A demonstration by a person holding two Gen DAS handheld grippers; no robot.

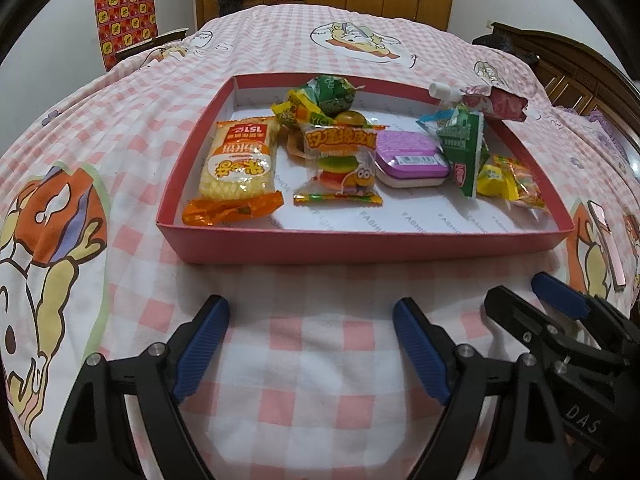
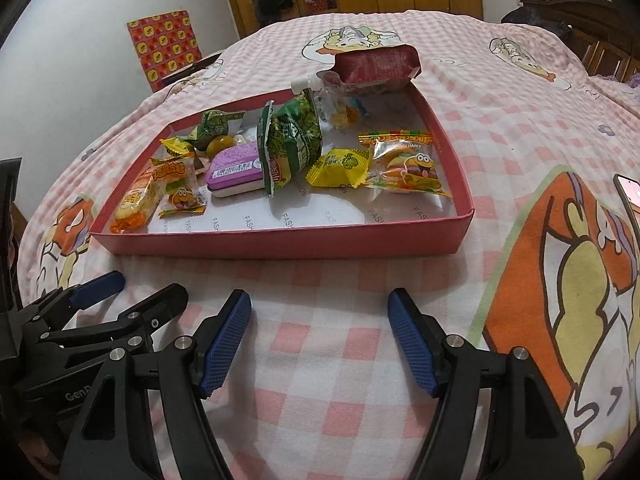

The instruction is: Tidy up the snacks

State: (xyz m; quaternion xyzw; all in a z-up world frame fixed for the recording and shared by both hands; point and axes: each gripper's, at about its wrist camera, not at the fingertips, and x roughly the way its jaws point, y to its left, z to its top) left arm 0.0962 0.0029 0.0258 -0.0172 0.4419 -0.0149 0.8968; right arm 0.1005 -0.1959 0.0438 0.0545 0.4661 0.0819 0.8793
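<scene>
Jaws apart on both, nothing held: left gripper (image 1: 310, 344) and right gripper (image 2: 320, 336) sit low in frame over the checked bedsheet (image 1: 312, 360). Snacks lie in the red tray (image 1: 360, 242) at frame centre: rice cracker pack (image 1: 240, 160) left, purple tin (image 1: 412, 158) middle, green packet (image 2: 294, 140) upright, burger gummy (image 2: 406, 164) right. Red pouch (image 2: 376, 66) overhangs the tray's far rim.

Checked bed (image 1: 312, 344) — red tray (image 1: 360, 240), phone (image 1: 606, 240)

One red tray (image 1: 360, 240); one purple tin (image 1: 412, 160); two burger gummy packets (image 2: 404, 164).
</scene>
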